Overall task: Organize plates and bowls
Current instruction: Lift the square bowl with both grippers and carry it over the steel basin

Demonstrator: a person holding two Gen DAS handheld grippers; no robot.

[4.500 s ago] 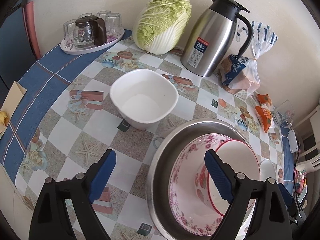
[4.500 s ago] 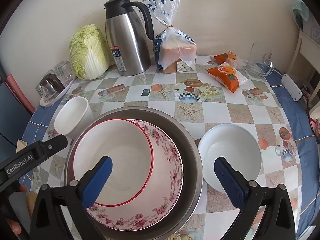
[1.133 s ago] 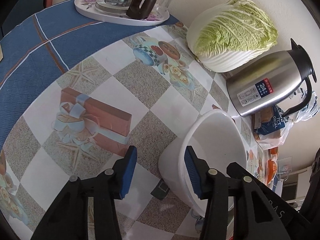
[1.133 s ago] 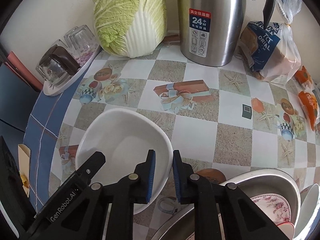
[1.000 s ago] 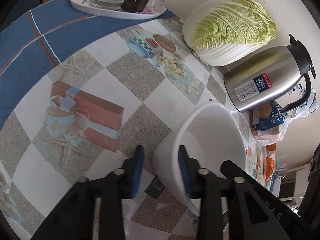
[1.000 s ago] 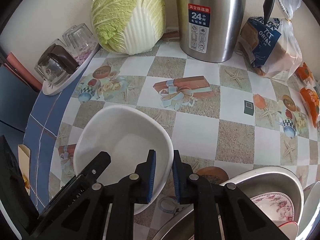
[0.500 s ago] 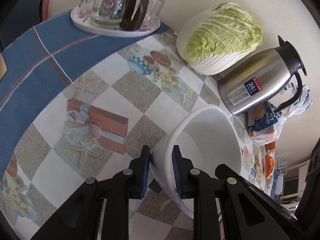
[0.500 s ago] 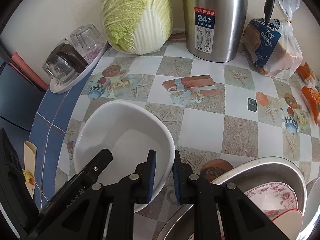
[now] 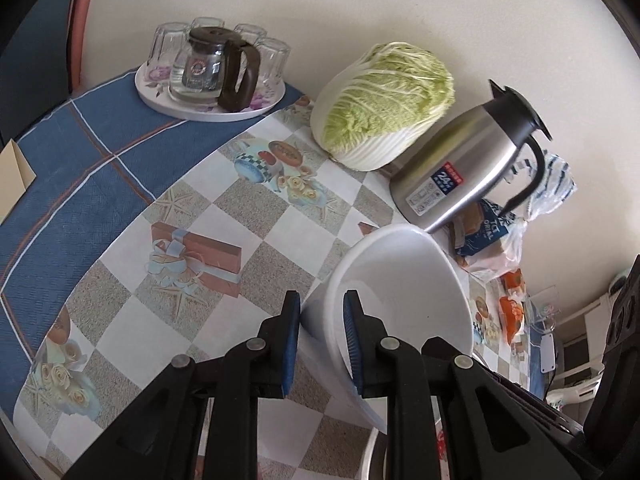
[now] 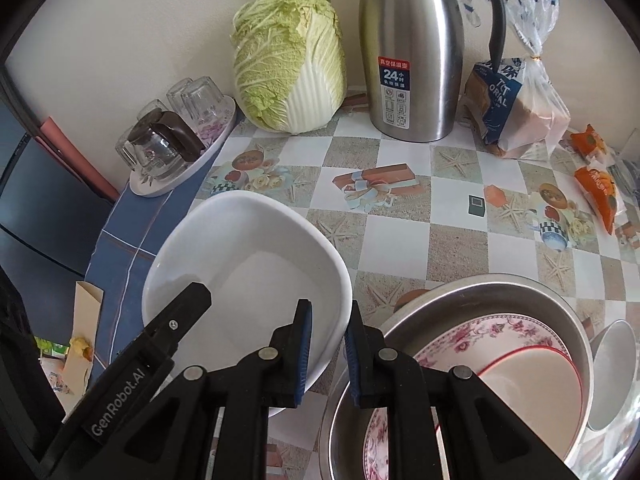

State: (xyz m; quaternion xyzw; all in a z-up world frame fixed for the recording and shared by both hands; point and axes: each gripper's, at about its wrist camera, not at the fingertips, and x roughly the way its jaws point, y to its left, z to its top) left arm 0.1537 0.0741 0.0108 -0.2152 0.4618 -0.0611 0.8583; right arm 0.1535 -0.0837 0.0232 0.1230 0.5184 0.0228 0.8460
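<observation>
Both hand-held grippers are clamped on the same white bowl (image 10: pixel 248 264), each pinching a different bit of its rim. Left hand-held gripper (image 9: pixel 320 344) has its blue pads squeezing the near-left rim, one pad outside the wall and one inside. Right hand-held gripper (image 10: pixel 326 354) does the same on the bowl's near-right rim. So the bowl hangs between the two, tilted, and looks to be off the surface (image 10: pixel 400 240), though I can't tell for sure whether its base touches.

Just right of the bowl, in the right wrist view, sits a big steel basin (image 10: pixel 452 300) with a floral plate (image 10: pixel 500 330) lying in it and a red-rimmed bowl (image 10: pixel 532 380) on top of that plate. Another white bowl (image 10: pixel 612 376) peeks out at the basin's far right edge, partly cut off.

Further back the checkered cloth with the gift-box and starfish prints is mostly bare. Along the wall, going left to right: a round tray (image 10: pixel 182 164) with upside-down glasses and a small glass pot (image 10: pixel 160 148), a napa cabbage (image 10: pixel 288 60), a steel thermos jug (image 10: pixel 412 48), a bagged loaf of bread (image 10: pixel 516 108), and a couple of orange snack packets (image 10: pixel 598 188) off to the right.
</observation>
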